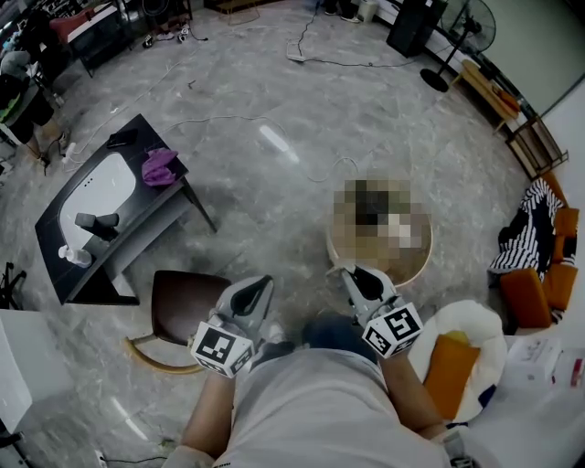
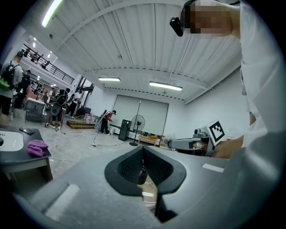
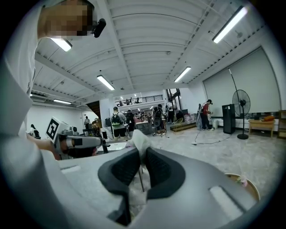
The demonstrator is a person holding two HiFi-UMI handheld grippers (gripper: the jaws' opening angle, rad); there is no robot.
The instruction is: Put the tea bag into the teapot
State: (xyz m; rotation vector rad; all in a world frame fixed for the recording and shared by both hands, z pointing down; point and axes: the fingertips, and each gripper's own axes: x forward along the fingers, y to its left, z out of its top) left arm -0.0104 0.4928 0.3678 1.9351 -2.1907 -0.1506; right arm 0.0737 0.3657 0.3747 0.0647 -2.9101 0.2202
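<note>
In the right gripper view a white tea bag point(image 3: 139, 141) sticks up between the dark pads, and my right gripper point(image 3: 140, 156) is shut on it. In the head view this gripper point(image 1: 355, 277) is close to my body, at the near rim of a round wooden tray point(image 1: 419, 267). A mosaic patch covers the middle of the tray, so no teapot shows. My left gripper point(image 1: 259, 291) hovers to the left at the same height. Its jaws point(image 2: 143, 154) meet at the tips with nothing between them. A dark thing shows through the gap below them.
A brown chair point(image 1: 183, 306) stands below the left gripper. Further left is a black table point(image 1: 137, 239) with a white basin and a purple cloth point(image 1: 160, 166). An orange cushion point(image 1: 450, 366) lies at the right. Cables cross the marble floor, and a fan point(image 1: 462, 27) stands at the back.
</note>
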